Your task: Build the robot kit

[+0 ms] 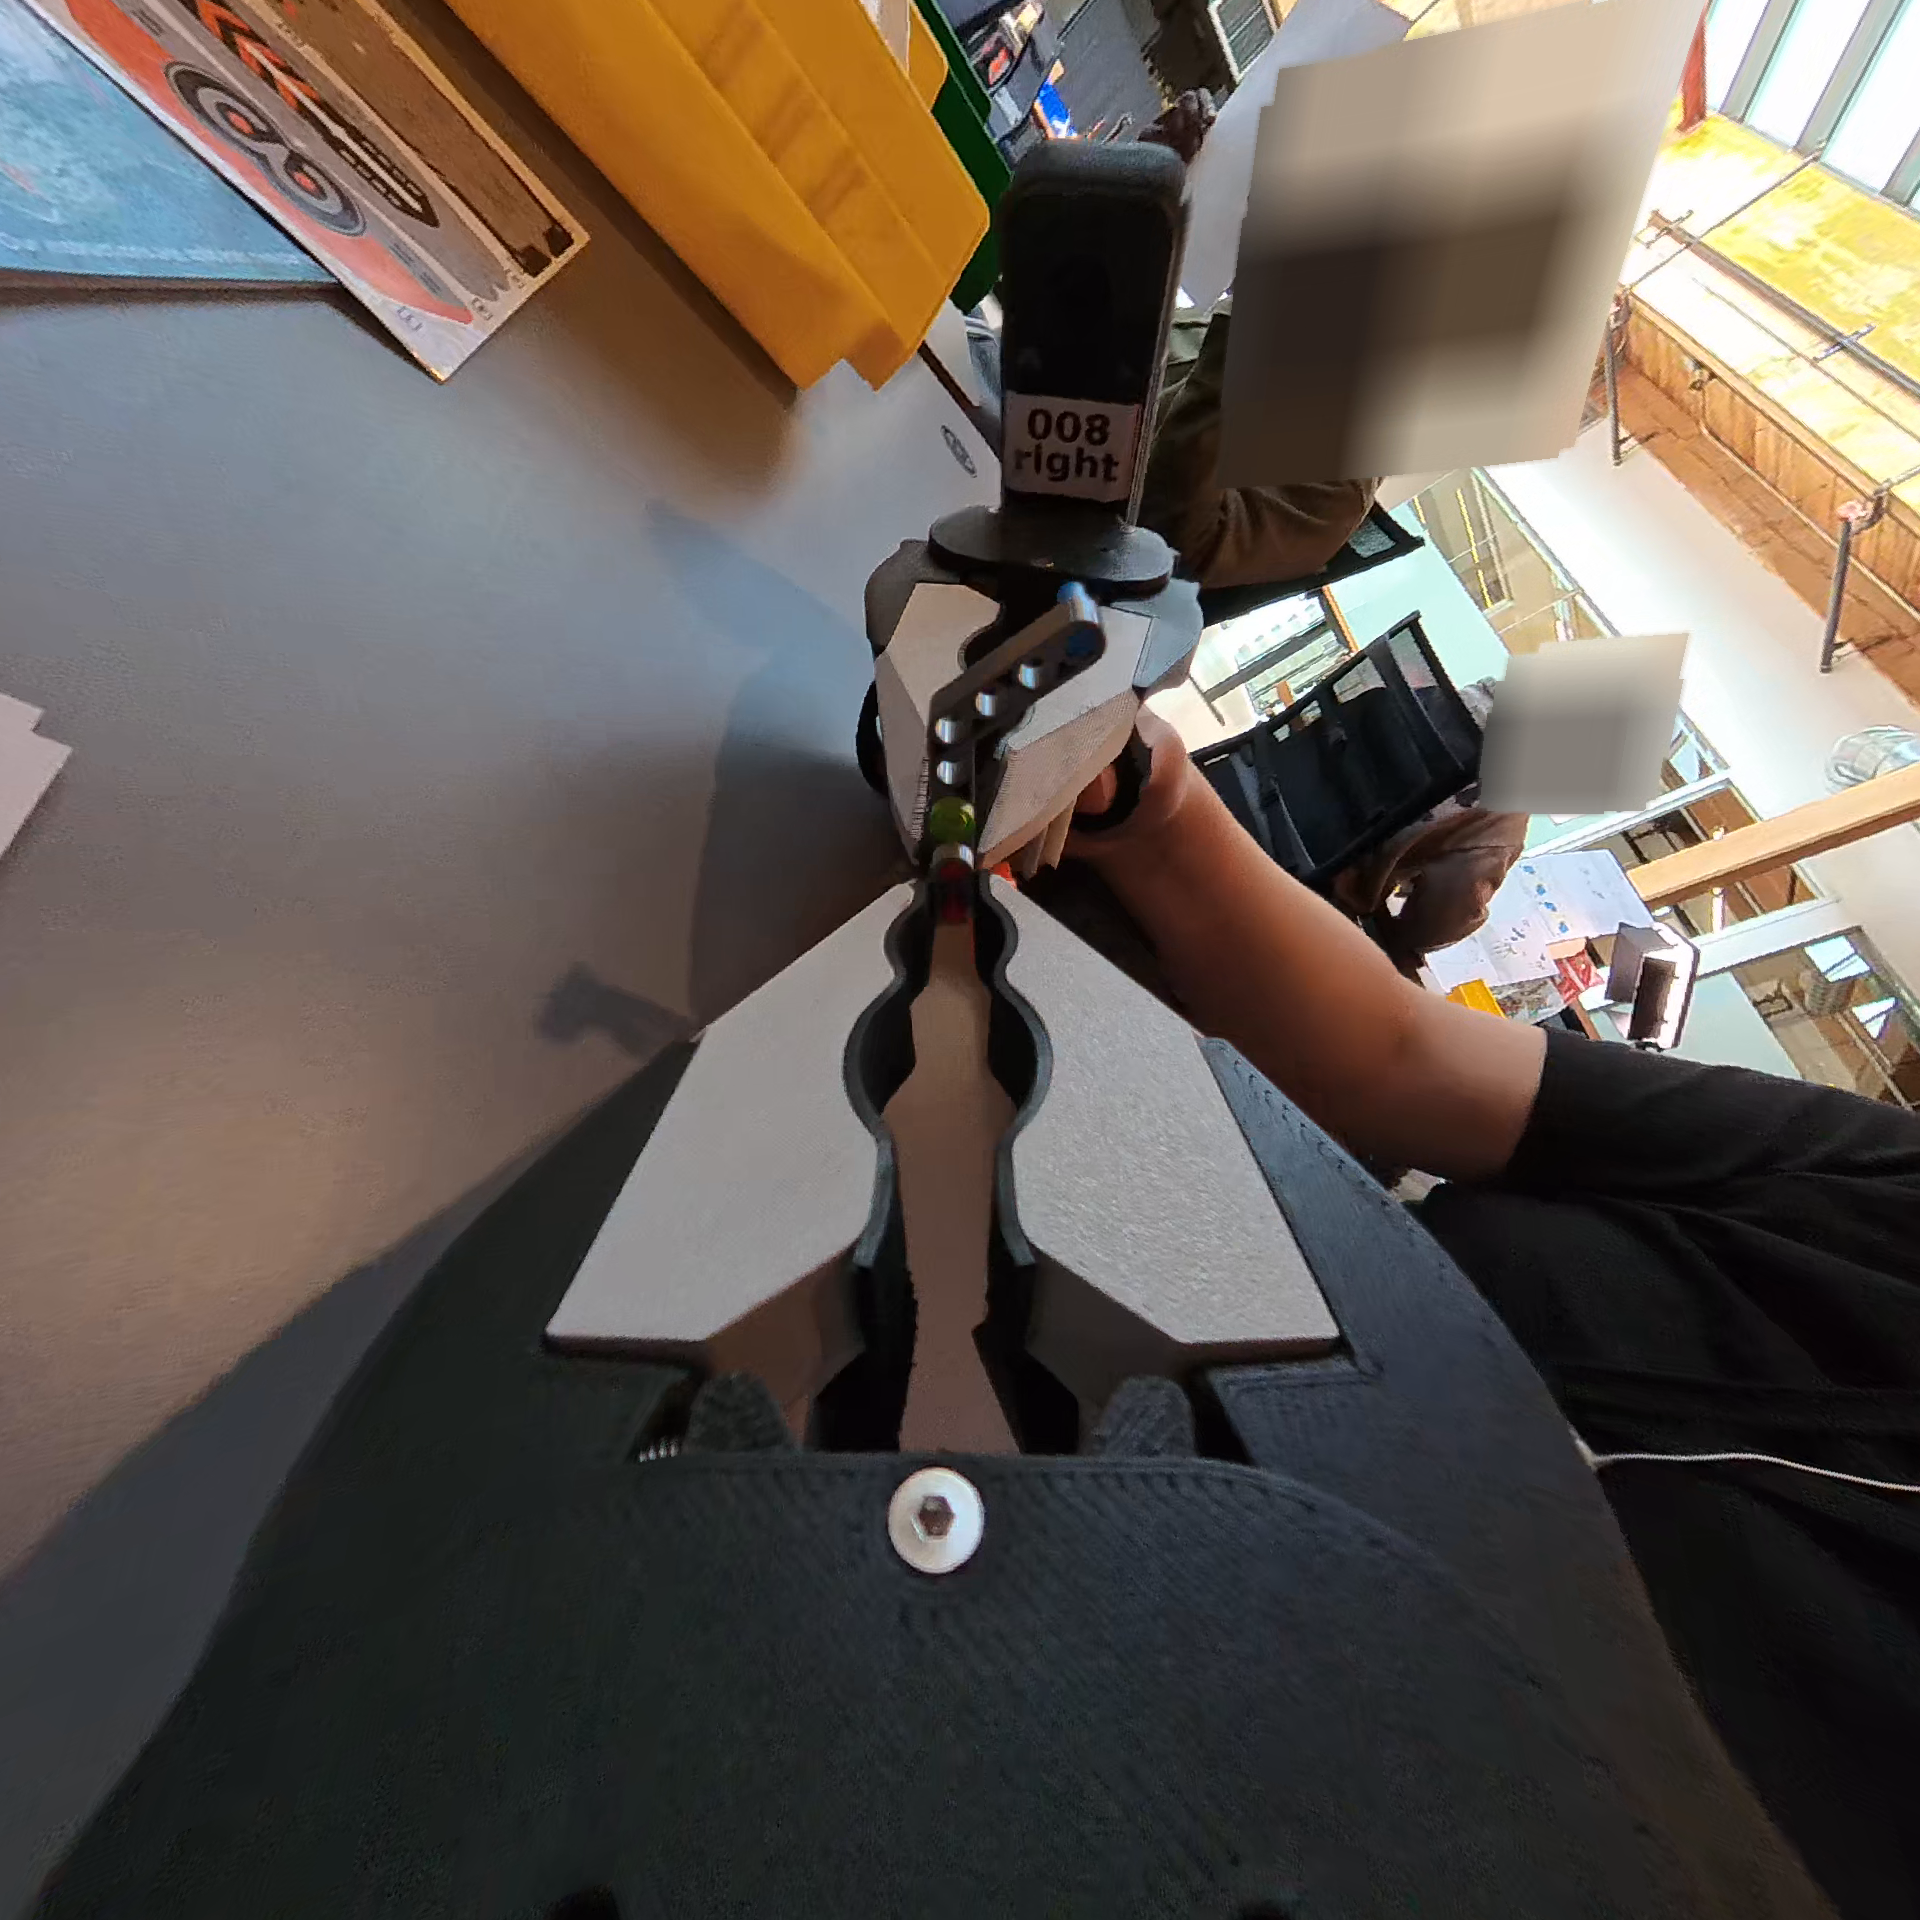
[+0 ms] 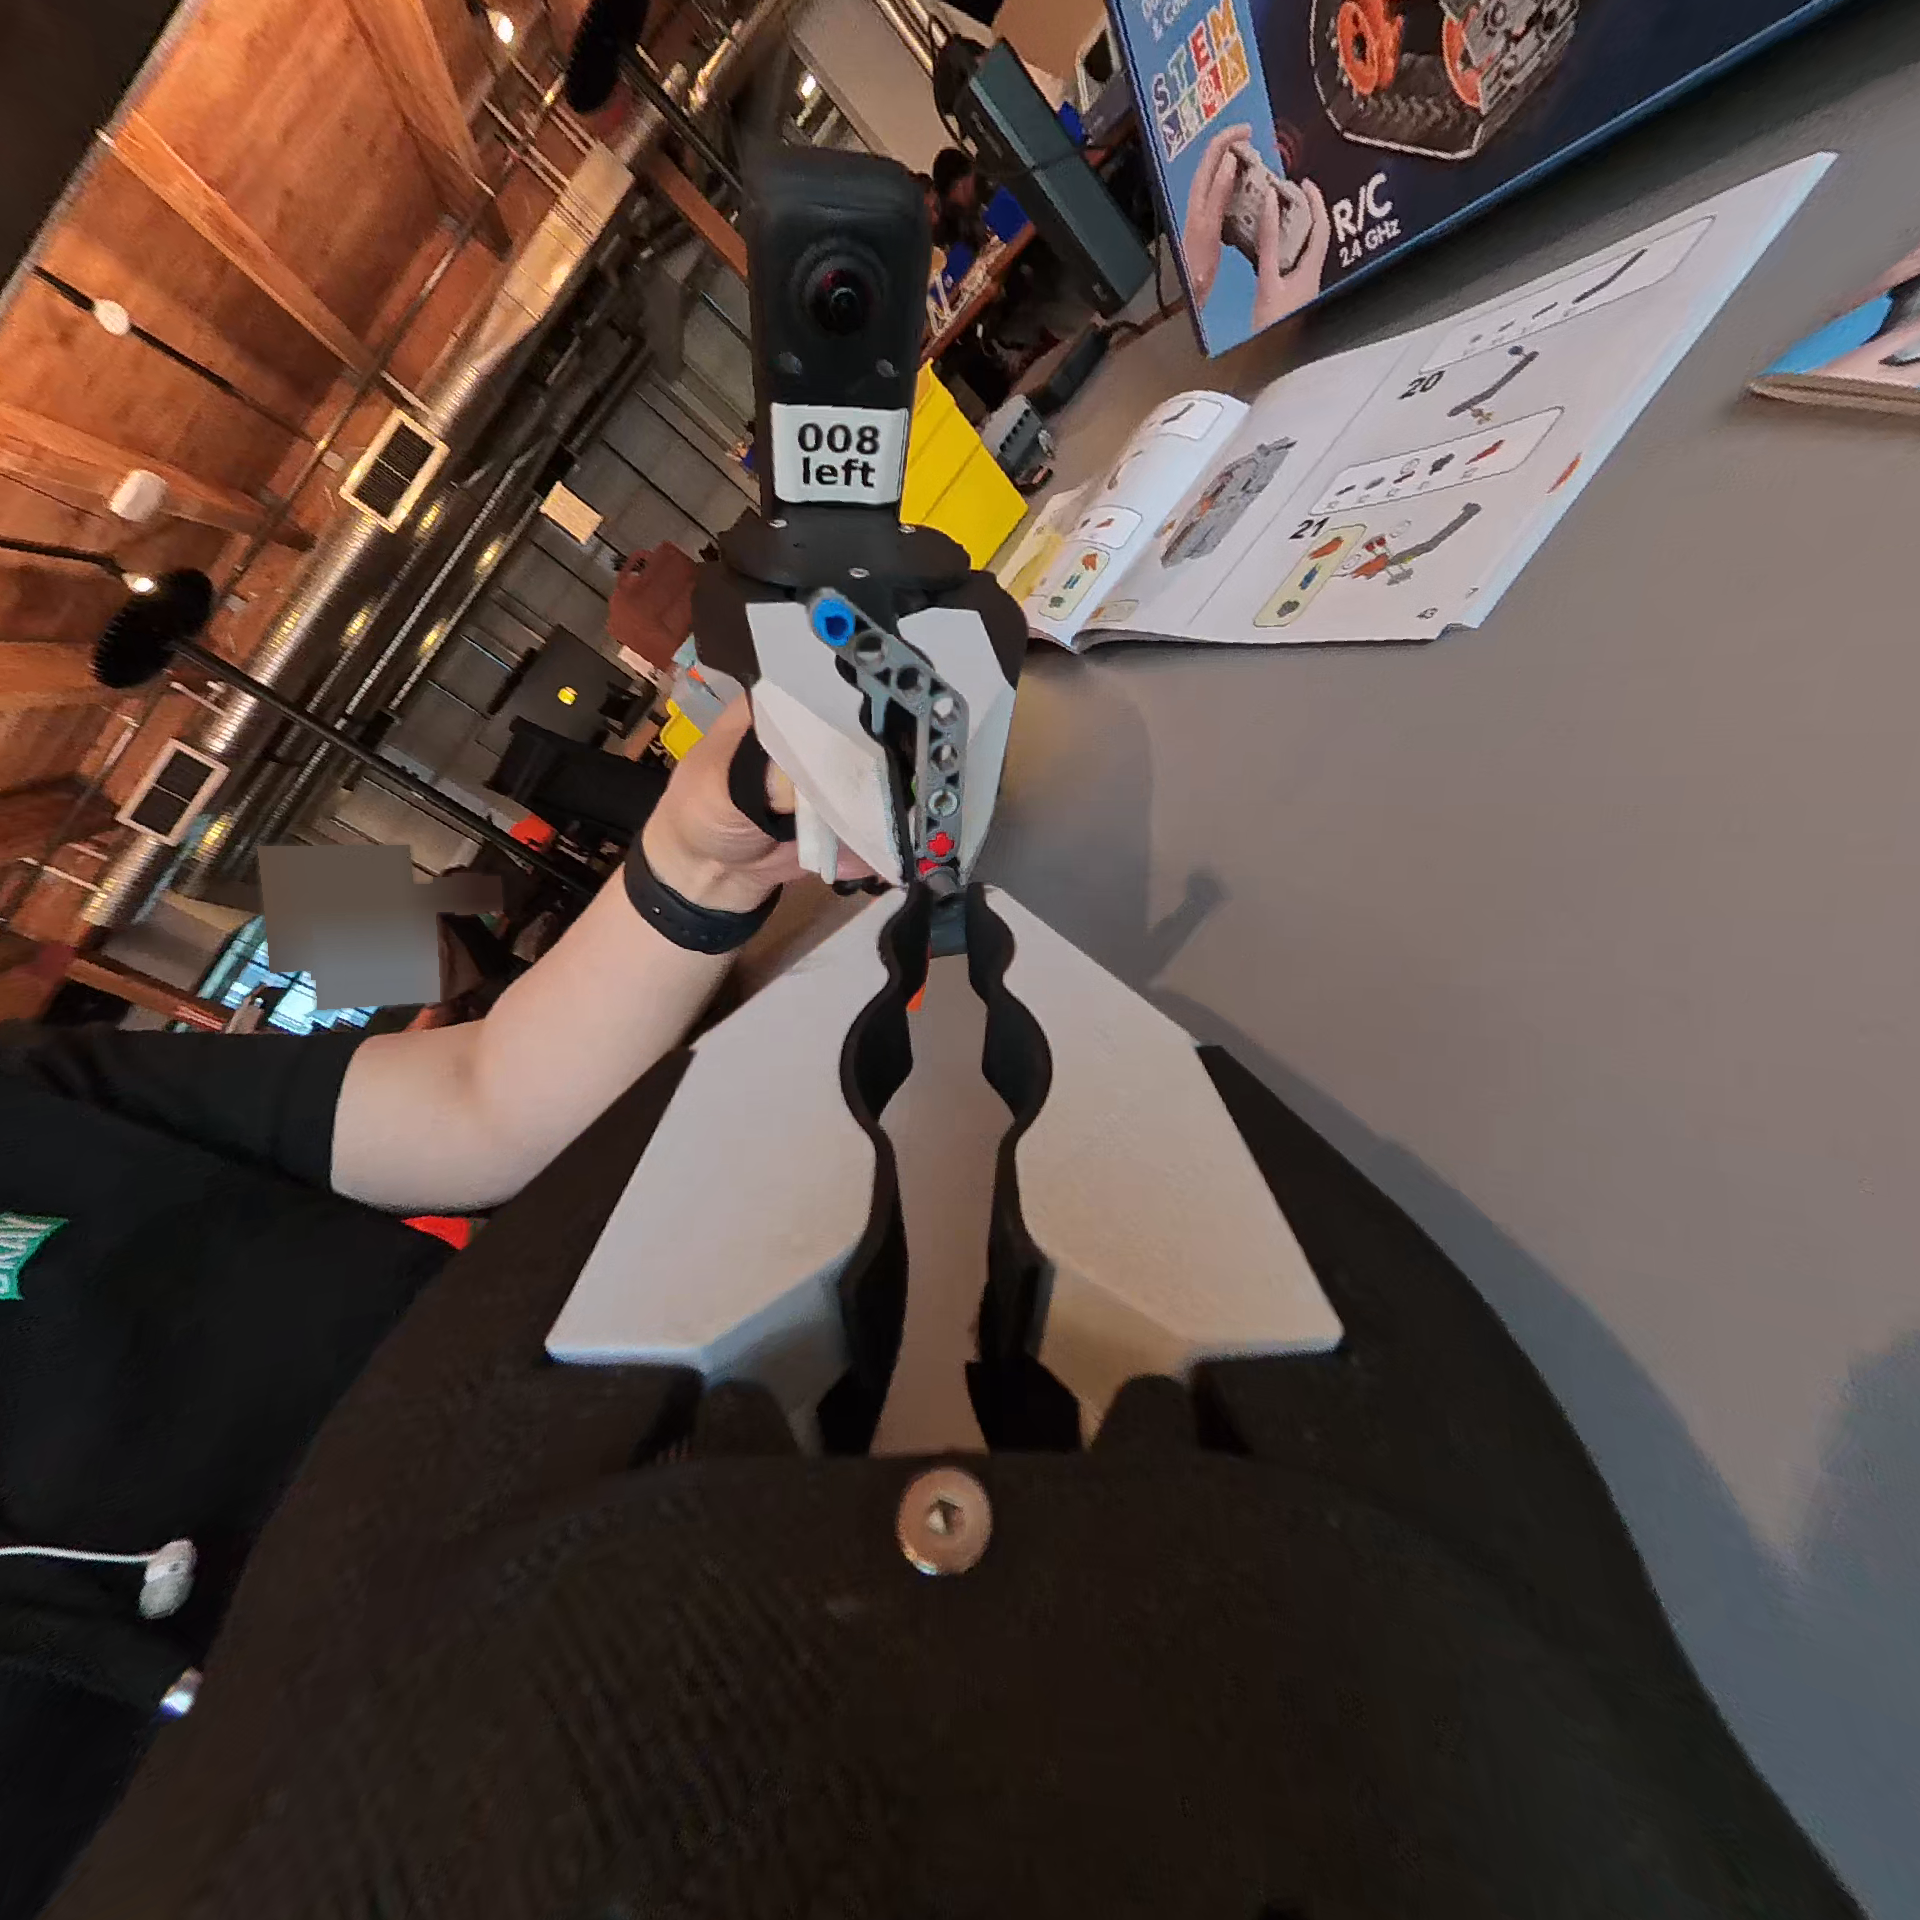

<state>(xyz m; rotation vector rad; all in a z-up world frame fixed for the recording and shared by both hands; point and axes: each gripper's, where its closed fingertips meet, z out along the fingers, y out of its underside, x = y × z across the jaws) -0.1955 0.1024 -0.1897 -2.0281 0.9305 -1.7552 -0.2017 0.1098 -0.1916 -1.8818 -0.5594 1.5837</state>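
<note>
A grey bent beam with holes (image 1: pixel 982 707) is held in the air between my two grippers, which face each other tip to tip. It has a blue pin (image 1: pixel 1081 608) at its far end, a green piece (image 1: pixel 951 819) lower down and a red piece (image 1: pixel 951 902) at the near end. My left gripper (image 1: pixel 951 894) is shut on that red end. In the right wrist view the beam (image 2: pixel 914 686) and its blue pin (image 2: pixel 831 621) show again. My right gripper (image 2: pixel 940 902) is shut on a dark grey stub just below the red axle (image 2: pixel 938 844). An orange bit (image 2: pixel 914 1000) peeks between its fingers.
The grey table (image 1: pixel 416 623) lies beneath. Yellow bins (image 1: pixel 790 177) and a printed box (image 1: pixel 312 156) stand at its far side. An open instruction booklet (image 2: pixel 1403 488) and a blue toy box (image 2: pixel 1455 135) lie beyond my right gripper. A person's bare forearms (image 1: pixel 1299 997) hold both grippers. My left and right fingertips are right by each other.
</note>
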